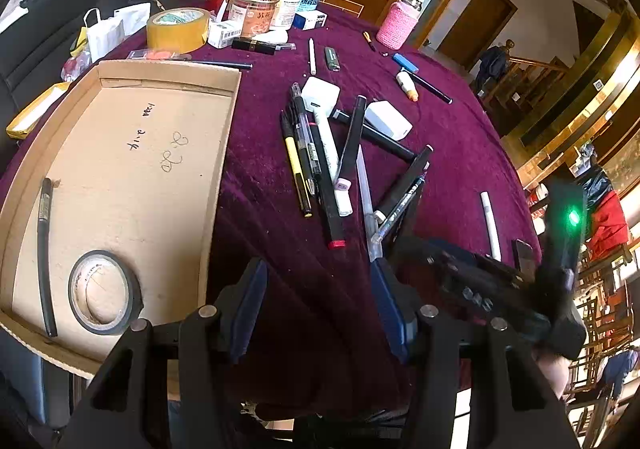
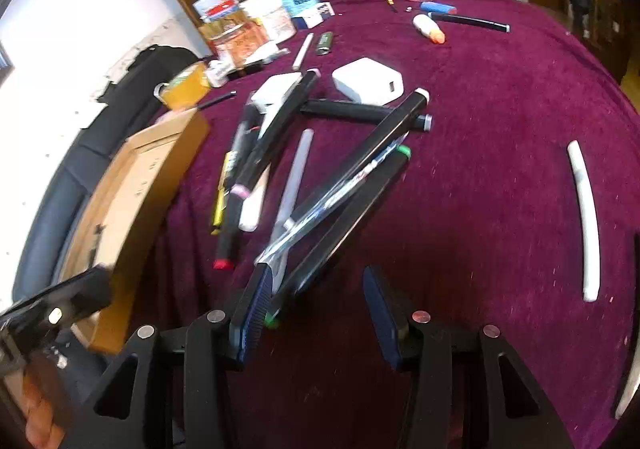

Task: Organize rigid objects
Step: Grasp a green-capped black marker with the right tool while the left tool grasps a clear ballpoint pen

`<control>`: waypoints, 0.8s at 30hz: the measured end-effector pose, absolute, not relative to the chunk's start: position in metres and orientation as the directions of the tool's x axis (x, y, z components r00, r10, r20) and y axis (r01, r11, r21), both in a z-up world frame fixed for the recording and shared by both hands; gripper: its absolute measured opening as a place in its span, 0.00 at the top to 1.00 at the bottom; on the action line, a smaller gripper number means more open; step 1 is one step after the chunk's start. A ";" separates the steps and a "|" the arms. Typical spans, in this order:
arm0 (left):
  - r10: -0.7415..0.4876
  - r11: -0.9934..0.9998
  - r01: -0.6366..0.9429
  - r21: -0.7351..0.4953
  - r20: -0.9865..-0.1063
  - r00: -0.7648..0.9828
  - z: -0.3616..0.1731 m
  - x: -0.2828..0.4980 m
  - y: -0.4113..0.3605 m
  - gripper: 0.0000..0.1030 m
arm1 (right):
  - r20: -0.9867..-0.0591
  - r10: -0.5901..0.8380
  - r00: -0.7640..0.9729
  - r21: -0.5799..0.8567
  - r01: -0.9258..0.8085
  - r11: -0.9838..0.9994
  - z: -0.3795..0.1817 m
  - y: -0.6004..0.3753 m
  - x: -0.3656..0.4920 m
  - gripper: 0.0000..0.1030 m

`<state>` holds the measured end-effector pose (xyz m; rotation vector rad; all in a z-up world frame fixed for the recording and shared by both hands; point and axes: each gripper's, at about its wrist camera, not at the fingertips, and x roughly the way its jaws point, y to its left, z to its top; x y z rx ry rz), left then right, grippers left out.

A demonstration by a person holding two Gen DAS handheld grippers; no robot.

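Far to the left of the left gripper (image 1: 320, 297) lies the cardboard tray (image 1: 224, 153), and in it 1 black pen (image 1: 45, 257) and 1 roll of black tape (image 1: 105, 293), side by side near its front edge. The left gripper itself hangs over bare maroon tablecloth (image 1: 280, 233), its 2 blue pads about half apart and nothing between them.

Ahead of it and a little to its right sprawls the pile of pens and markers (image 1: 328, 165) — black barrels, 1 yellow-and-black pen (image 1: 298, 173) and a white marker (image 1: 334, 165) crossing one another, with 2 white chargers (image 1: 320, 95) at the pile's far end.

Further right, the right gripper (image 2: 316, 301) points down at the near end of that same pile. Its jaws stand roughly half open. A black marker with green ends (image 2: 340, 233) runs from beside the left finger (image 2: 250, 313) away up the table, its near green tip just inside that pad; the blur hides whether they touch. The right pad stands clear of it, so nothing is clamped. A clear pen (image 2: 336, 197) lies alongside the marker.

Well to the right of this gripper — alone on the cloth — lies a white stick (image 2: 586, 221).
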<state>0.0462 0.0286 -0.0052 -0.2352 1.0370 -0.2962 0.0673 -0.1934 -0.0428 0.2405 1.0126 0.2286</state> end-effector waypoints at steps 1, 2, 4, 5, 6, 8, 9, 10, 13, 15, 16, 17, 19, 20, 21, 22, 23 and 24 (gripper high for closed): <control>-0.352 0.935 0.130 -0.331 -0.806 0.476 -0.005 0.046 0.029 0.49 | -0.814 0.286 0.505 0.293 -0.068 0.954 -0.044 -0.192 0.071 0.50; -0.354 0.934 0.133 -0.332 -0.805 0.477 -0.005 0.047 0.030 0.49 | -0.822 0.275 0.498 0.282 -0.063 0.957 -0.045 -0.190 0.075 0.50; -0.352 0.935 0.132 -0.331 -0.805 0.477 -0.006 0.048 0.031 0.49 | -0.842 0.245 0.480 0.255 -0.044 0.966 -0.051 -0.188 0.082 0.55; -0.354 0.934 0.131 -0.333 -0.805 0.477 -0.006 0.048 0.031 0.49 | -0.845 0.238 0.478 0.251 -0.038 0.967 -0.052 -0.187 0.084 0.56; -0.356 0.933 0.133 -0.334 -0.804 0.476 -0.006 0.049 0.031 0.49 | -0.846 0.223 0.484 0.233 -0.040 0.972 -0.052 -0.186 0.084 0.59; -0.355 0.933 0.132 -0.334 -0.805 0.475 -0.007 0.049 0.031 0.49 | -0.852 0.192 0.487 0.195 -0.046 0.980 -0.052 -0.183 0.084 0.65; -0.357 0.933 0.135 -0.334 -0.806 0.473 -0.007 0.050 0.030 0.49 | -0.853 0.190 0.486 0.192 -0.047 0.980 -0.052 -0.183 0.083 0.72; -0.358 0.933 0.140 -0.332 -0.808 0.468 -0.007 0.050 0.029 0.49 | -0.856 0.188 0.481 0.189 -0.048 0.981 -0.052 -0.184 0.082 0.74; -0.359 0.933 0.154 -0.325 -0.811 0.461 -0.008 0.050 0.023 0.49 | -0.858 0.179 0.482 0.183 -0.040 0.982 -0.051 -0.192 0.076 0.79; -0.364 0.931 0.172 -0.320 -0.815 0.451 -0.010 0.050 0.016 0.49 | -0.859 0.169 0.483 0.176 -0.031 0.984 -0.052 -0.201 0.069 0.81; -0.366 0.931 0.183 -0.317 -0.817 0.445 -0.011 0.051 0.011 0.49 | -0.860 0.162 0.484 0.172 -0.025 0.985 -0.052 -0.204 0.067 0.83; -0.369 0.929 0.196 -0.313 -0.819 0.440 -0.011 0.052 0.006 0.49 | -0.860 0.154 0.487 0.165 -0.019 0.986 -0.052 -0.208 0.064 0.83; -0.378 0.924 0.232 -0.304 -0.820 0.430 -0.012 0.055 -0.007 0.49 | -0.858 0.147 0.492 0.161 -0.014 0.987 -0.052 -0.216 0.058 0.84; -0.380 0.922 0.245 -0.300 -0.823 0.423 -0.014 0.058 -0.013 0.49 | -0.856 0.147 0.495 0.164 -0.009 0.986 -0.052 -0.220 0.055 0.84; -0.385 0.918 0.262 -0.297 -0.826 0.412 -0.015 0.061 -0.021 0.49 | -0.854 0.143 0.500 0.163 -0.003 0.987 -0.052 -0.224 0.052 0.84; -0.393 0.912 0.284 -0.296 -0.826 0.403 -0.016 0.066 -0.030 0.49 | -0.851 0.139 0.506 0.162 0.003 0.987 -0.052 -0.228 0.050 0.84; -0.393 0.909 0.303 -0.287 -0.832 0.392 -0.019 0.070 -0.038 0.49 | -0.849 0.138 0.510 0.163 0.005 0.987 -0.052 -0.230 0.049 0.84; -0.392 0.907 0.314 -0.281 -0.836 0.383 -0.021 0.073 -0.045 0.49 | -0.845 0.138 0.517 0.165 0.008 0.986 -0.053 -0.234 0.047 0.84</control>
